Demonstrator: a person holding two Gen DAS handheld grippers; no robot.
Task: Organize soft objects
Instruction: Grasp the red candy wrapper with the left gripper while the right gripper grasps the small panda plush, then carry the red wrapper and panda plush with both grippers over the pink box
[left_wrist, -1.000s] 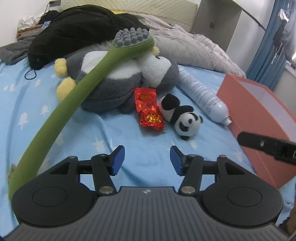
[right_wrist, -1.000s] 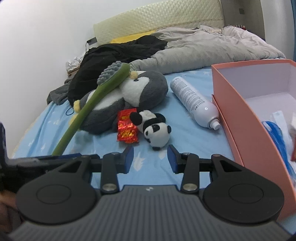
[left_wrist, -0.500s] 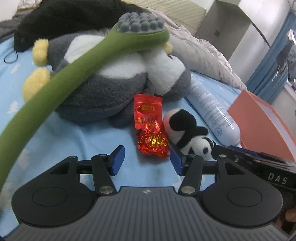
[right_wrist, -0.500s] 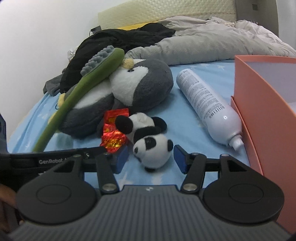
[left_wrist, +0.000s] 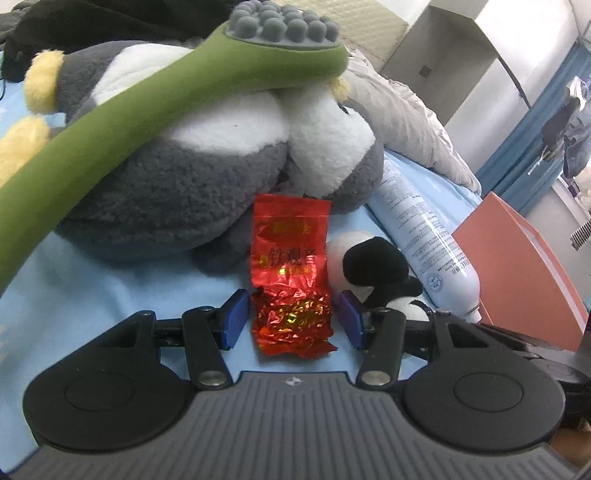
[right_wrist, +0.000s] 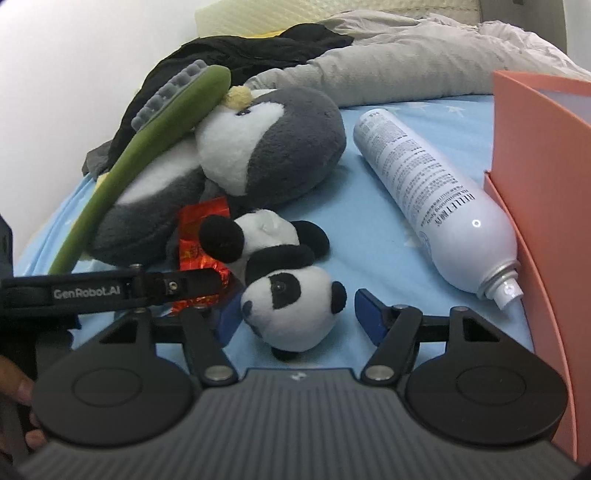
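The grey penguin plush (left_wrist: 177, 192) fills the upper left of my left view, under a green massager (left_wrist: 155, 92). Low in my right view, my right gripper (right_wrist: 295, 317) is opening around the panda plush (right_wrist: 291, 306), not pressing it. My left gripper (left_wrist: 291, 319) stands open astride the red foil packet (left_wrist: 290, 273), bottom centre.

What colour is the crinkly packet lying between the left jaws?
Shiny red foil with gold print; the packet shows best in the left wrist view.

Blue bed sheet (right_wrist: 388, 236) carries plush penguin (right_wrist: 273, 147), panda (right_wrist: 288, 291), spray can (right_wrist: 428, 192).
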